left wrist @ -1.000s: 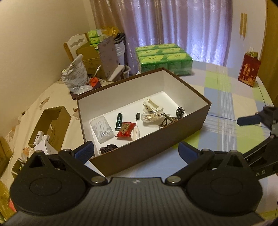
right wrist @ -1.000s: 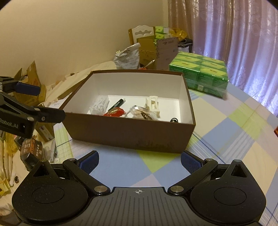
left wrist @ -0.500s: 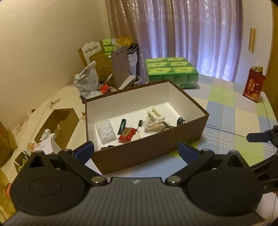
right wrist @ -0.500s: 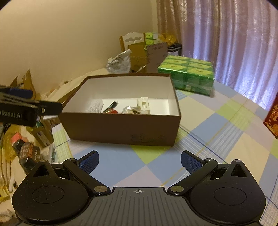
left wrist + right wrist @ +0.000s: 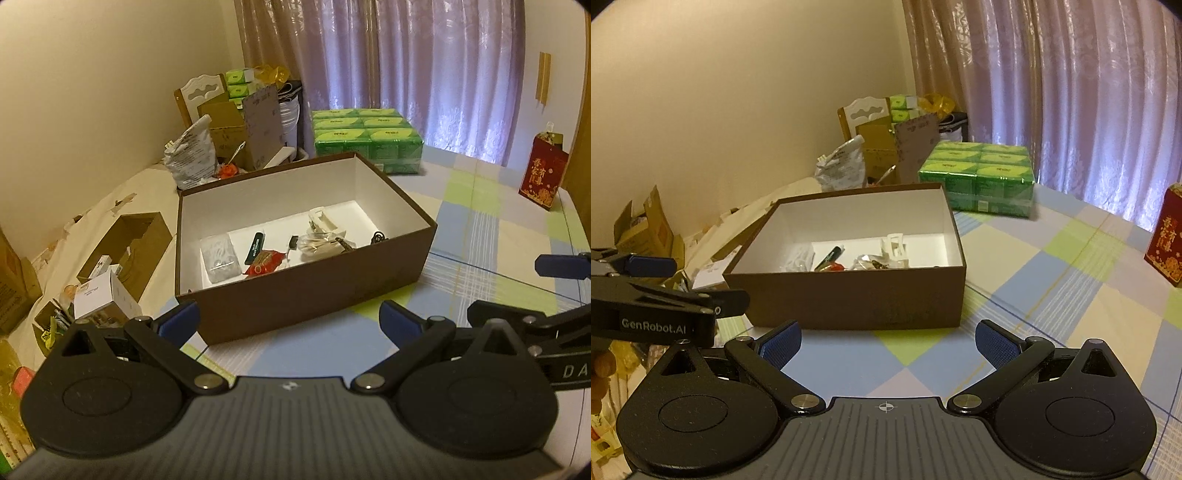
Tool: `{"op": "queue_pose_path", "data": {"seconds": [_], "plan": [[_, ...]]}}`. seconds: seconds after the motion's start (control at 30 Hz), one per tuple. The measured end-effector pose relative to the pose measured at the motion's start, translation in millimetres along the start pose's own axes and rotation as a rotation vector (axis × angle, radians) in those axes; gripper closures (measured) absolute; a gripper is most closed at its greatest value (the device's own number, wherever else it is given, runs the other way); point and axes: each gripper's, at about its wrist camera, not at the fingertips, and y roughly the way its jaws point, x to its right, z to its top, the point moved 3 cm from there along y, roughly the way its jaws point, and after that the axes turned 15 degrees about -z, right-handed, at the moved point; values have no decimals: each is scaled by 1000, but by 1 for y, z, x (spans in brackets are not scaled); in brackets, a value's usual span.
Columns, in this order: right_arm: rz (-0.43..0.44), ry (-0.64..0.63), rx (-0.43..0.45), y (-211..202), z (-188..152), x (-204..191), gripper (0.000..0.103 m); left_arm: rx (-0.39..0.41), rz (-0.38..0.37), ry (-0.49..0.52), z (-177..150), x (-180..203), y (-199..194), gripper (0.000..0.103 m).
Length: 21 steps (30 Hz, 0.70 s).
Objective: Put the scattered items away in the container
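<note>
Looks like the tidy-up is nearly done: small things lie inside the brown box (image 5: 314, 295) in the middle of the bed, both jaws wide and empty, next only a last look around.

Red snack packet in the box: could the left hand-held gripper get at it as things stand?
Probably yes. The brown box is open-topped, the left hand-held gripper is open and empty, and the red snack packet lies uncovered, though close beside the dark tube.
</note>
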Motion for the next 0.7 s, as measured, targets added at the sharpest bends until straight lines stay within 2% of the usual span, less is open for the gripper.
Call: {"op": "queue_pose_path", "data": {"seconds": [0.2, 0.43, 0.7], "plan": [[11, 12, -6, -1, -5, 5, 0, -30, -10, -10, -7, 7, 4, 1], [-15, -20, -17, 4, -15, 7, 0, -55, -10, -29, -16, 12, 10, 1], [-30, -41, -44, 10, -23, 8, 0, -45, 10, -43, -20, 12, 13, 1]]}}
